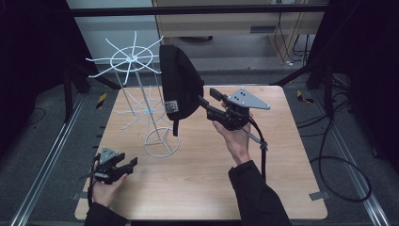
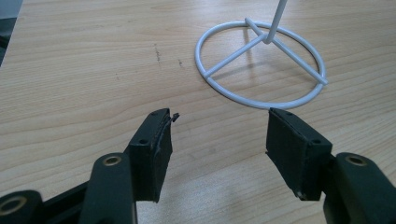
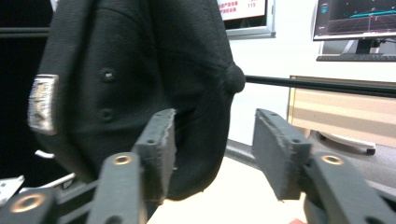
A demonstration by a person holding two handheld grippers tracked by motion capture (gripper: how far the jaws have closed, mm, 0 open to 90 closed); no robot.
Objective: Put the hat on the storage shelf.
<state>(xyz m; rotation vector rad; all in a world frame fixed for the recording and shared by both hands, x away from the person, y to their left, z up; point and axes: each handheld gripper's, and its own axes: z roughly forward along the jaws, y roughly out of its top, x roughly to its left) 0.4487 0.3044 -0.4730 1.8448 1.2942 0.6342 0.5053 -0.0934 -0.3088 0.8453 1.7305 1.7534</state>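
Note:
A black cap [image 1: 179, 87] hangs on a white wire rack [image 1: 134, 59] at the back left of the table. My right gripper [image 1: 208, 97] is raised just to the cap's right and points at it. In the right gripper view the cap [image 3: 140, 70] sits close behind the jaws, whose pads [image 3: 163, 149] stand apart and do not press on it; the gripper [image 3: 215, 126] is open. My left gripper [image 1: 129, 165] rests low near the front left edge, open and empty. The left gripper view has the gripper [image 2: 217, 126] facing the rack's ring base [image 2: 261, 65].
The wooden table [image 1: 282, 155] stands on a dark floor between metal rails. The rack's ring base [image 1: 162, 141] sits left of centre. A cable [image 1: 261, 150] trails from the right gripper along the forearm. Monitors [image 3: 355, 18] and a desk lie beyond the cap.

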